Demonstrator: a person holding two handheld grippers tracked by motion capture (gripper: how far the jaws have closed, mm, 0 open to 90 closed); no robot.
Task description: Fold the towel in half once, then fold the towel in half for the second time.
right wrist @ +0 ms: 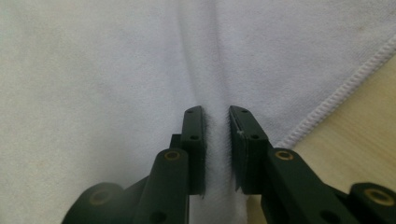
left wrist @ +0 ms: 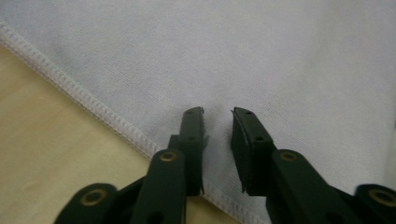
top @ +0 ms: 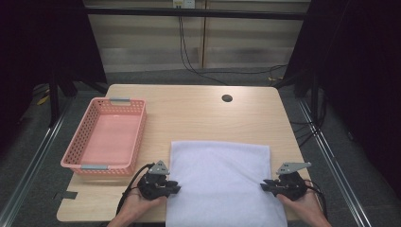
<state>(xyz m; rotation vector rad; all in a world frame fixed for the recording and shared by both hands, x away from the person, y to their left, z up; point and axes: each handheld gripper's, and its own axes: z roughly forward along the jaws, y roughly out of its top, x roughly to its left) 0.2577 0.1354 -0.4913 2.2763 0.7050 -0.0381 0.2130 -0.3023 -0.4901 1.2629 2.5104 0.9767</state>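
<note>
Two grippers, left [top: 173, 185] and right [top: 266, 185], are set at the soft, light towel's [top: 220, 175] edges; the right fingers [right wrist: 194, 140] pinch a fold, the left fingers [left wrist: 191, 135] are slightly spread.

Two hands come in from the near edge of the table. The left hand [top: 137, 204] holds the left gripper [top: 176, 188] low, close to the near left corner, pointing to the right. The right hand [top: 302, 204] holds the right gripper [top: 264, 186] low, near the right edge, pointing to the left. The two grippers face each other. Each one's jaws stand close together with a small gap.
</note>
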